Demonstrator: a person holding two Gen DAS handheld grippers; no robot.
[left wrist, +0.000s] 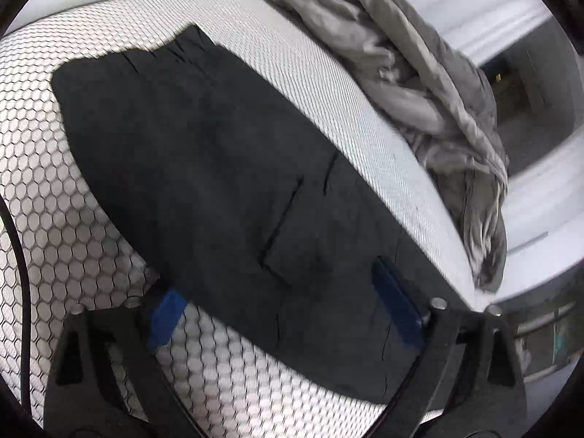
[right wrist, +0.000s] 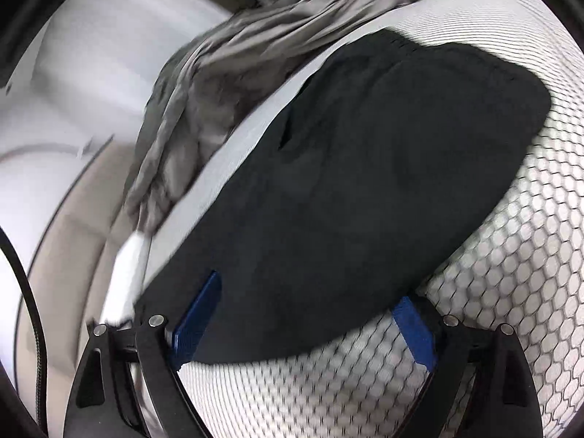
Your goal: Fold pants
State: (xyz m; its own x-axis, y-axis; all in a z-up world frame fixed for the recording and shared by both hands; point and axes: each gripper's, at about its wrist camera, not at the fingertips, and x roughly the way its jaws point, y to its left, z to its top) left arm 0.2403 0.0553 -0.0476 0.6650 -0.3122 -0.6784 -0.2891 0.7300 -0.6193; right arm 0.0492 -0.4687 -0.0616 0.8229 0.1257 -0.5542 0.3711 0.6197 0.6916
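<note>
Black pants (left wrist: 226, 182) lie flat as a long folded bundle on a white bed cover with a honeycomb print (left wrist: 73, 255). They also show in the right wrist view (right wrist: 365, 168). My left gripper (left wrist: 281, 310) is open, its blue pads (left wrist: 166, 315) spread wide over one end of the pants, holding nothing. My right gripper (right wrist: 310, 325) is open too, its blue pads (right wrist: 416, 332) either side of the other end of the pants. The pants' edge lies between the fingers in both views; neither gripper pinches the cloth.
A crumpled grey blanket (left wrist: 419, 73) lies along the far edge of the bed, just beyond the pants; it also shows in the right wrist view (right wrist: 219, 91). Past it the mattress edge (left wrist: 529, 219) drops off to the floor.
</note>
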